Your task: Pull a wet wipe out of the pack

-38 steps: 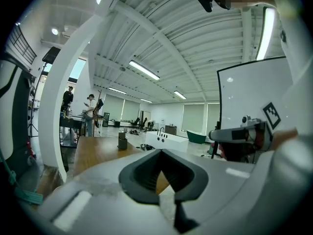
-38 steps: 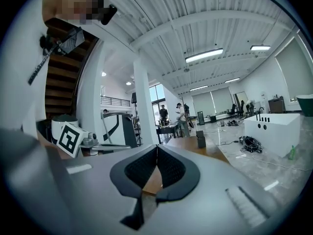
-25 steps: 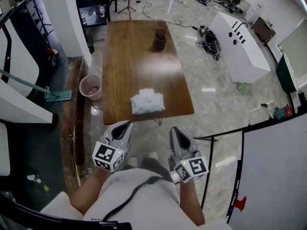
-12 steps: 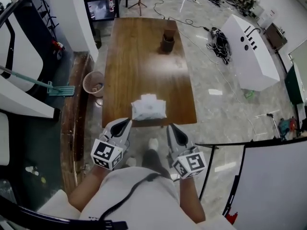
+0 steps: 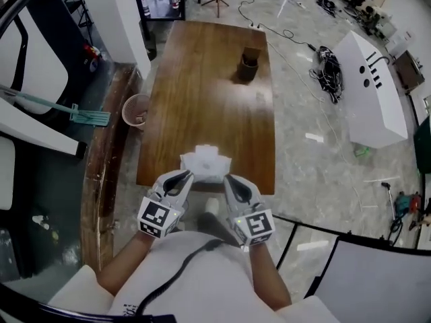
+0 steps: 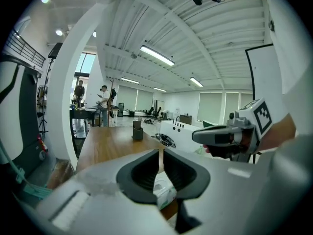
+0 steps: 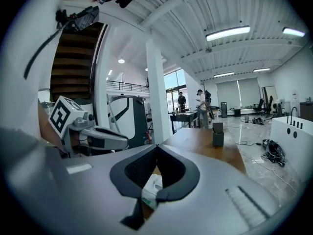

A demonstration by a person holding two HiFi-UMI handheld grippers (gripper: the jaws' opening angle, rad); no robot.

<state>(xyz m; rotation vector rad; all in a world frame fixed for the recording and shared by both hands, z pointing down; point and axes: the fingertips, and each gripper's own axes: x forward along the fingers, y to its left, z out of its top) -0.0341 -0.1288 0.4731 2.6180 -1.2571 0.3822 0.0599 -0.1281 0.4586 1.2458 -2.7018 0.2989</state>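
The white wet wipe pack [image 5: 205,162] lies at the near edge of the brown wooden table [image 5: 209,93]. My left gripper [image 5: 183,176] sits just short of the pack's left corner, and my right gripper [image 5: 228,180] just short of its right corner. In the left gripper view the pack [image 6: 164,192] shows below the left gripper [image 6: 161,156], whose jaws have just been opening to a thin slit with nothing between them. In the right gripper view the right gripper [image 7: 156,149] has its tips together above the pack [image 7: 150,189].
A dark cup-like holder [image 5: 250,65] stands at the table's far right. A round bin [image 5: 136,110] and a green mop [image 5: 77,115] sit on the floor to the left. A white cabinet [image 5: 376,93] and cables [image 5: 330,64] lie to the right.
Both grippers have moved forward and a little down, from well short of the table to the pack's near corners. The pack has not moved.
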